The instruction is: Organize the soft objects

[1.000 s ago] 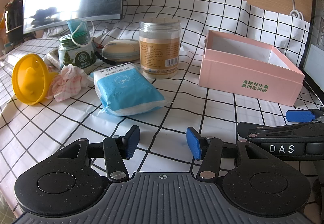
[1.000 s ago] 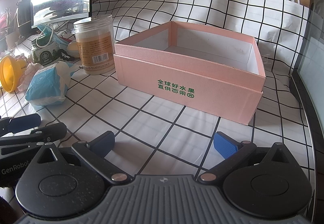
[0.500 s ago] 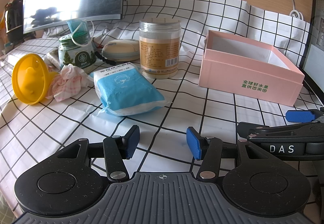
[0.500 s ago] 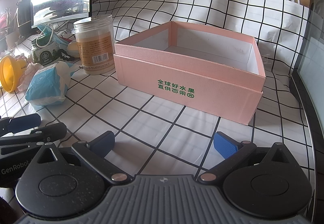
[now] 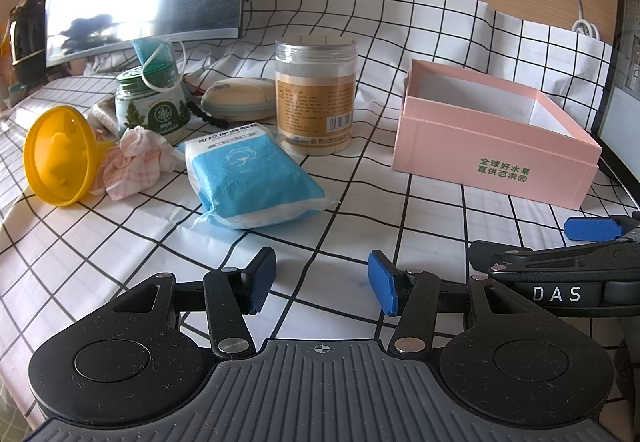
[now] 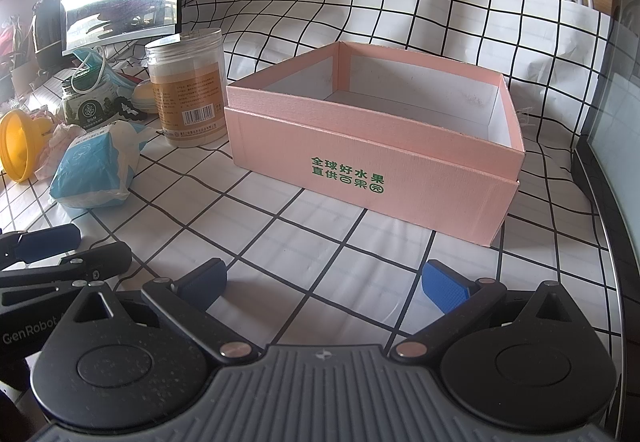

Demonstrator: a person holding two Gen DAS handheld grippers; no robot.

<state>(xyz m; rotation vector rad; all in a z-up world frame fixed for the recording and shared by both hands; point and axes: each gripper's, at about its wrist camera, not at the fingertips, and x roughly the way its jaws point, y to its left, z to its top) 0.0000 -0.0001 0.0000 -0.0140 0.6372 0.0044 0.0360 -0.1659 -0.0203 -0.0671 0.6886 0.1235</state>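
Two claws: both held low over the checked cloth (image 5: 432, 210), side by side, neither carrying anything.
Left gripper (image 5: 322, 282): jaws parted to a moderate gap, nothing between the blue pads (image 5: 382, 282); it faces the clutter on the left of the table.
Right gripper (image 6: 324, 282): jaws spread wider, likewise empty; it faces the pink box (image 6: 400, 186) squarely.
Blue cotton pack (image 5: 250, 178): the nearest soft item, lying flat on the cloth ahead and slightly left of the left gripper, just in front of the tall clear jar (image 5: 316, 94). Judged light and squashy, with a slick plastic wrapper that may slide under the pads; a hold across the narrow width of the body, rather than on the loose crimped end, looks the surer one.
Pink checked cloth wad (image 5: 136, 158): crumpled between the pack and the yellow funnel (image 5: 60, 154), touching the funnel. Judged limp and very light; any raised fold would do, though it may drag the funnel along.
Face mask (image 5: 154, 50): draped over the green-lidded jar (image 5: 152, 110), its ear loop hanging down the front. Judged flimsy, and the loop could snag the jar.
Pink box: open-topped, interior bare as far as visible, well apart from the soft items; the likely place for them.
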